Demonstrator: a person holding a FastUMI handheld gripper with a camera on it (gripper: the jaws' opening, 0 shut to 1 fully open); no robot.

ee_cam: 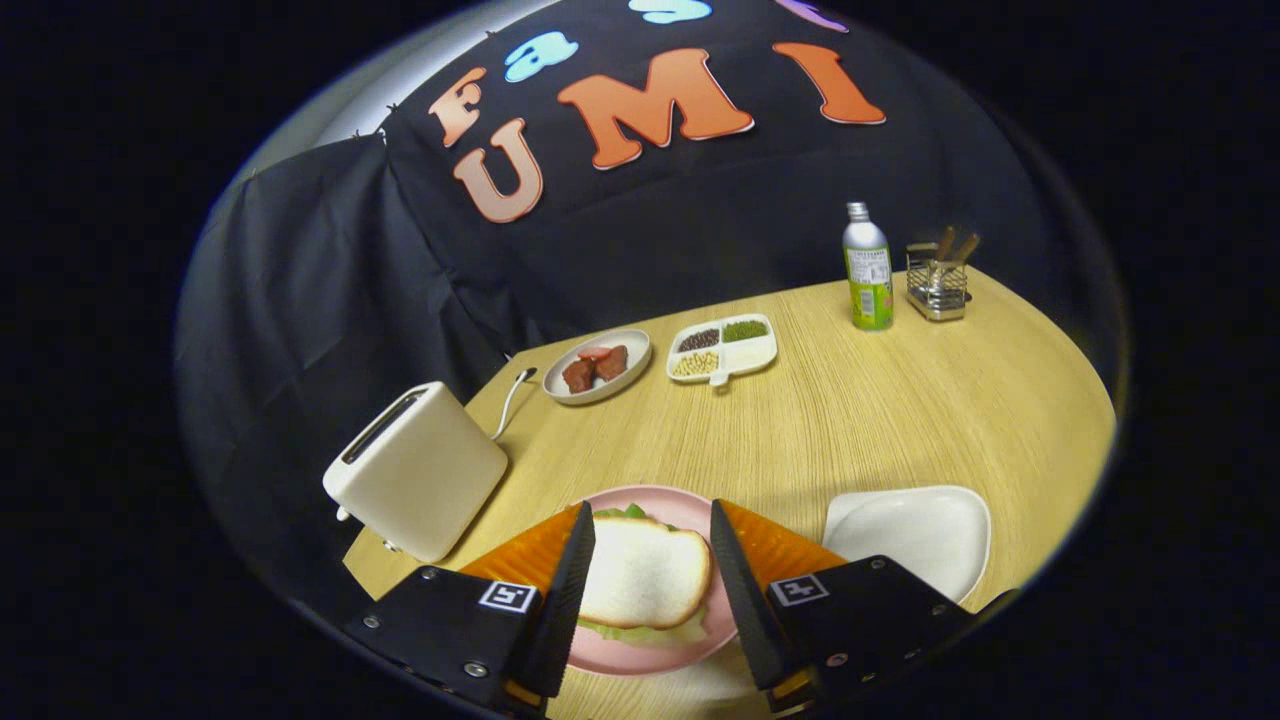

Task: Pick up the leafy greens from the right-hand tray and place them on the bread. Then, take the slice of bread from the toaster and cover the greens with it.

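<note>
A slice of white bread (643,573) lies on top of leafy greens (630,632) on a pink plate (690,505), with green edges peeking out at its near and far sides. My gripper (648,565) hovers above the plate with its fingers open, one on each side of the bread and apart from it. A cream toaster (415,470) stands on the wooden table (880,420) to the left of the plate; its slot looks dark. To the right of the plate sits a white tray (915,535) with nothing on it.
Beyond the plate stand a bowl with reddish meat pieces (598,366), a spoon (512,395) and a divided dish of beans and seeds (722,348). A green bottle (868,270) and a wire holder with sticks (938,282) are at the far right. Black cloth walls the booth.
</note>
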